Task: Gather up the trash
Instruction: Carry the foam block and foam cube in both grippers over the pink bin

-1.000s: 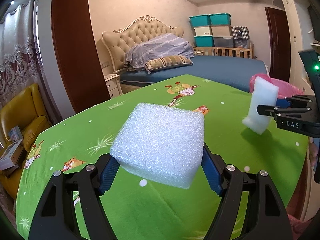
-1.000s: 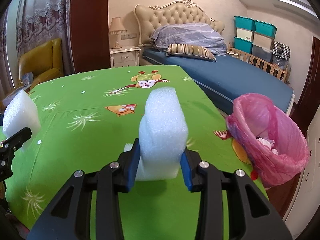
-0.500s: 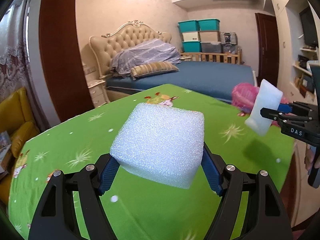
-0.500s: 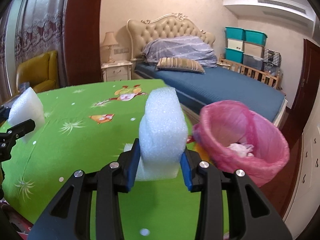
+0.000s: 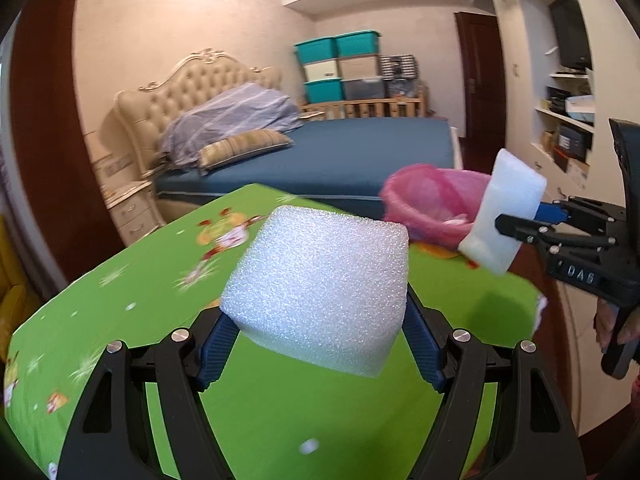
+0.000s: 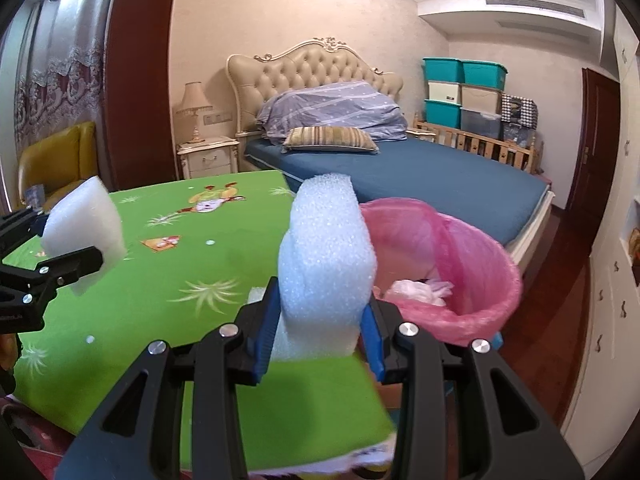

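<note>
L wrist: big foam block (image 5: 320, 288) clamped by left gripper (image 5: 316, 344), held above green table (image 5: 120, 312), near its edge.
R wrist: narrow foam piece (image 6: 326, 264) pinched by right gripper (image 6: 318, 334) at table corner; pink-lined bin (image 6: 460, 248) just beyond, floor open to the right.

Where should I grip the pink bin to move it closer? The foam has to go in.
Probably the near rim of the pink bin, from above: it stands open-topped beside the green table, its bag folded over the edge. Both grippers hold foam now.
</note>
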`<state>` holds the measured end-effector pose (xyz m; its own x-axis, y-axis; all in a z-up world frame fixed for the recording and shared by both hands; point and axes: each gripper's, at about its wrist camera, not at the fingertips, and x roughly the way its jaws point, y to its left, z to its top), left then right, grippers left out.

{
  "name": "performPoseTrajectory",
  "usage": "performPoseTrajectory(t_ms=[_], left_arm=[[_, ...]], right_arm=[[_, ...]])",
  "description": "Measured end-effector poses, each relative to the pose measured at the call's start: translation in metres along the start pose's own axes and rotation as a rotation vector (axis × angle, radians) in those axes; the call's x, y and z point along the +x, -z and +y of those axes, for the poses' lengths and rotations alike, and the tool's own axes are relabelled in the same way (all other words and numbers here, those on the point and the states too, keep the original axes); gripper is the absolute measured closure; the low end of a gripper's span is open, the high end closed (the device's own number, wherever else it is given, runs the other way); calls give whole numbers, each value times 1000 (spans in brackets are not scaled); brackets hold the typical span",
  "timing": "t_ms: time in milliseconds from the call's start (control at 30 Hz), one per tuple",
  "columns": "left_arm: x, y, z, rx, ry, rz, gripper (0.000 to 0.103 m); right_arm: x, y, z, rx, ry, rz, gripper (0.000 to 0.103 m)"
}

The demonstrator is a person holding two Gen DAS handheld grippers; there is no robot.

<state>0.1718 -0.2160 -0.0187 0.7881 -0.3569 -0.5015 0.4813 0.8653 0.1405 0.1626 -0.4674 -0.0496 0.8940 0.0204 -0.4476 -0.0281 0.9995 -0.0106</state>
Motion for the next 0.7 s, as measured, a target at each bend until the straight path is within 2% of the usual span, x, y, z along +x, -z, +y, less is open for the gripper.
performPoseTrajectory(t_ms=[100,300,700], left_arm=[[14,-12,-17,3,56,13,32],[35,-36,-55,73,99,-2,32],[86,-80,-82,49,209,22,31]], right_arm=[[0,2,-13,-8,31,15,66],[-1,4,-37,-7,91,30,66],[-8,-1,-88,25,145,-21,66]])
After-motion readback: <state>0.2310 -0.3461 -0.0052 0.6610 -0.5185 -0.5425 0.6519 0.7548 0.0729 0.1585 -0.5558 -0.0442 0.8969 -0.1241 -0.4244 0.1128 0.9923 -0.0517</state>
